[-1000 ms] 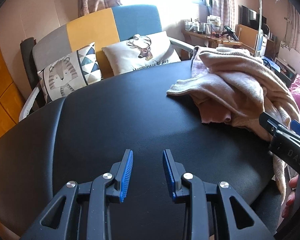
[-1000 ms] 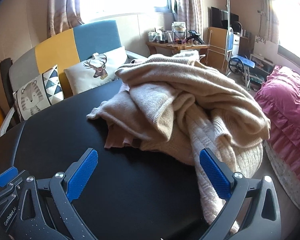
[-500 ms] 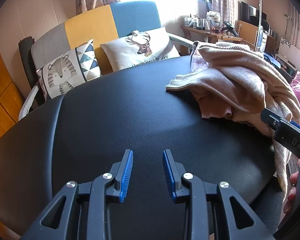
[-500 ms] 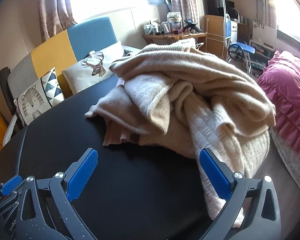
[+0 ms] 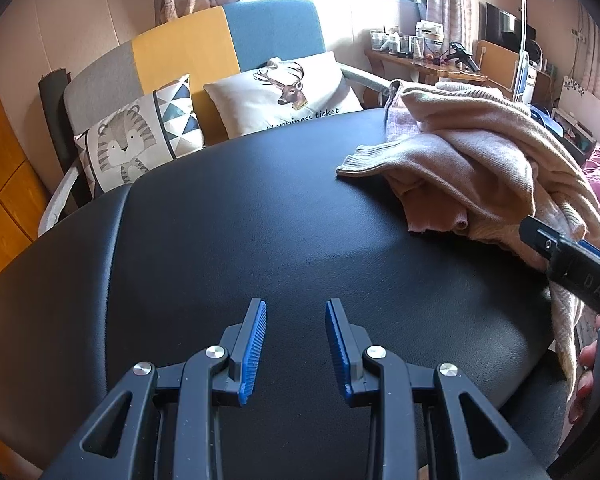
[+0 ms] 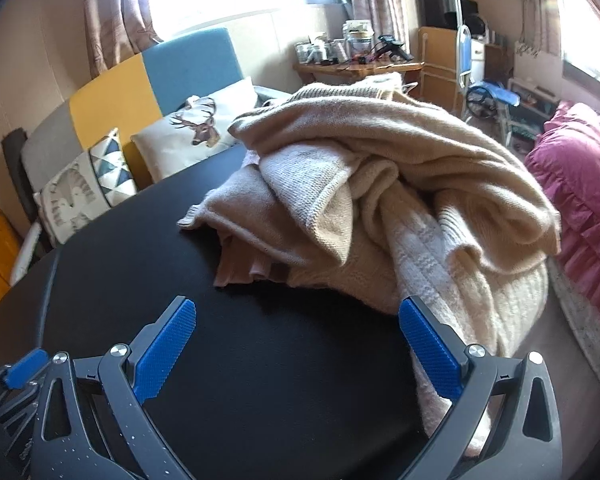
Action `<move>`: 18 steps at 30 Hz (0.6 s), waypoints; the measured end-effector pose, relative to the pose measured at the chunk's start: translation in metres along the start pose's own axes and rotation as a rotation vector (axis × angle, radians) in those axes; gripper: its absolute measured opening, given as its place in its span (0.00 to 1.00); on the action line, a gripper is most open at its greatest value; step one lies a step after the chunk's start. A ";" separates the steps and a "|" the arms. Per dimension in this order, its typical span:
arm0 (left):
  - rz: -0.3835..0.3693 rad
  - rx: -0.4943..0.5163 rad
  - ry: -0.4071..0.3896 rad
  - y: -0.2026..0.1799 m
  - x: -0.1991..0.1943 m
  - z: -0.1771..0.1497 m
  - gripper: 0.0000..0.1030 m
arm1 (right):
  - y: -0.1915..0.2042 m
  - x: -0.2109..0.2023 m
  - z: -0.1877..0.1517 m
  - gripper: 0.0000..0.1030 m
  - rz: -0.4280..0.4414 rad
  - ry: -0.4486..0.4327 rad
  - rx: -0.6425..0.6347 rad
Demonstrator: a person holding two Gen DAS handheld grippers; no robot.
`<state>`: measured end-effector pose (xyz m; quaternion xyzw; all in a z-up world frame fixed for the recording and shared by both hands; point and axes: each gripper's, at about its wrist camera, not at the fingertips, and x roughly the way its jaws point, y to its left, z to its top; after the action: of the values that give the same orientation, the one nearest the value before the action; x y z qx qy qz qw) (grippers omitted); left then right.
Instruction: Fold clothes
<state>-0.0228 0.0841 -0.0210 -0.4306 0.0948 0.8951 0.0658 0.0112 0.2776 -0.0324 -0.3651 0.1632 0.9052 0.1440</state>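
Left wrist view: your left gripper [image 5: 295, 344] hangs over bare black table [image 5: 228, 240], jaws parted with nothing between them. It looks parked, presumably to leave the right side free. The heap of beige knitwear [image 5: 472, 164] lies at the table's far right edge, well apart from it. Your right gripper [image 5: 572, 264] shows at the frame's right, beside the heap. Nothing here differs from a second ago.

Right wrist view: your right gripper [image 6: 300, 340] has its jaws spread wide and empty, aimed at the heap of beige knitwear [image 6: 380, 184], probably to take a thick fold. The heap sits larger and nearer than a second ago; part hangs off the table [image 6: 260, 360] edge.
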 end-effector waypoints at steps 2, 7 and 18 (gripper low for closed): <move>0.001 0.014 0.000 -0.002 0.003 0.004 0.30 | -0.007 -0.001 0.003 1.00 -0.005 -0.005 0.018; 0.058 0.117 -0.019 -0.023 0.011 0.032 0.30 | -0.027 -0.008 0.004 1.00 0.014 -0.038 0.083; 0.113 0.219 -0.023 -0.065 0.008 0.064 0.30 | -0.043 -0.004 -0.006 1.00 0.046 -0.073 0.123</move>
<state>-0.0634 0.1617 0.0041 -0.4043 0.2154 0.8867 0.0627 0.0339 0.3139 -0.0422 -0.3186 0.2216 0.9091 0.1513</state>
